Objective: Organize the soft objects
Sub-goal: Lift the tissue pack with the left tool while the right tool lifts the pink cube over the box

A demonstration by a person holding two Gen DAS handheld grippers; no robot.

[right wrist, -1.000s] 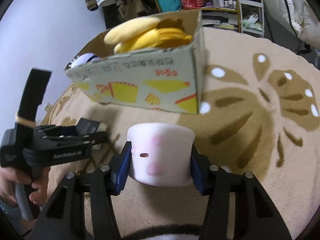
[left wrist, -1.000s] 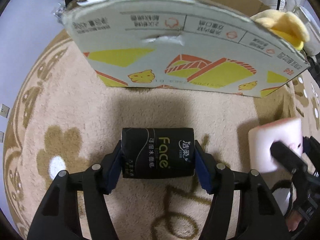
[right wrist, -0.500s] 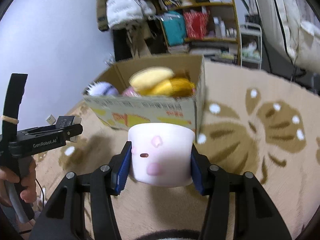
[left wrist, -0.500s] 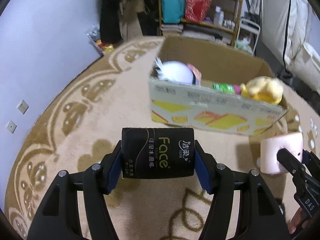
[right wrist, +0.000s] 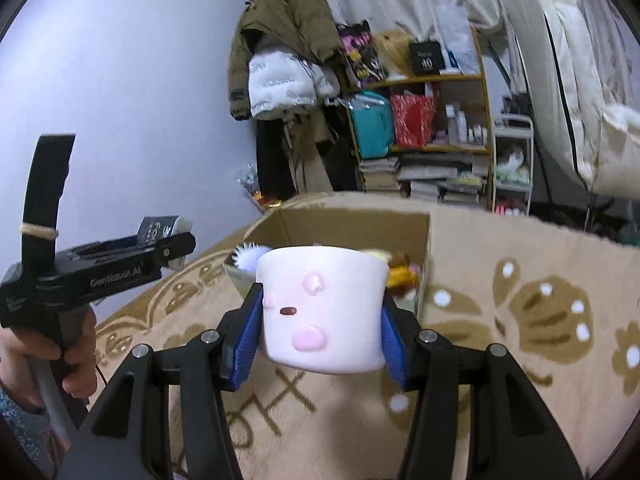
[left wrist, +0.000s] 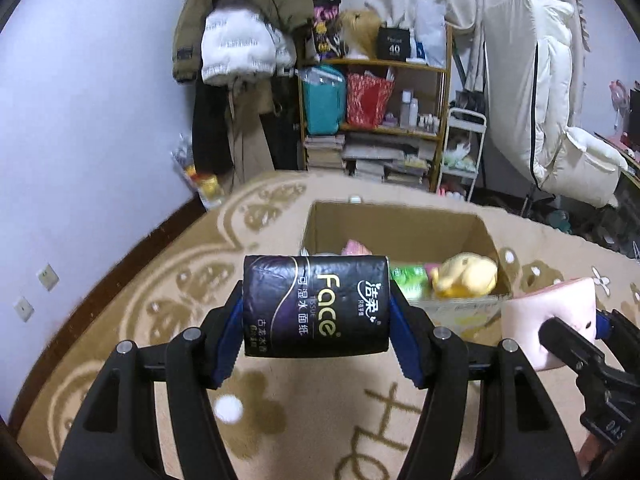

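My left gripper [left wrist: 316, 320] is shut on a black tissue pack [left wrist: 316, 306] with "Face" printed on it, held up above the rug. My right gripper [right wrist: 320, 328] is shut on a pale pink marshmallow-shaped plush [right wrist: 320, 312] with a small face; the same plush [left wrist: 548, 324] shows at the right of the left wrist view. Beyond both stands an open cardboard box [left wrist: 400, 220] holding a yellow plush [left wrist: 464, 276], a green pack [left wrist: 408, 276] and a white spiky toy [right wrist: 248, 258]. The left gripper [right wrist: 172, 246] appears at the left of the right wrist view, held by a hand [right wrist: 76, 356].
A beige rug [left wrist: 160, 300] with brown flower patterns covers the floor. Behind the box are a cluttered wooden shelf [left wrist: 380, 120], coats hanging on a rack [left wrist: 240, 40], a small white cart [left wrist: 464, 148] and white bedding [left wrist: 560, 100] at the right. A pale wall [left wrist: 80, 120] runs along the left.
Both grippers have risen and tilted up with their loads still held. The box, which loomed close above, now lies lower and farther, with its inside visible.
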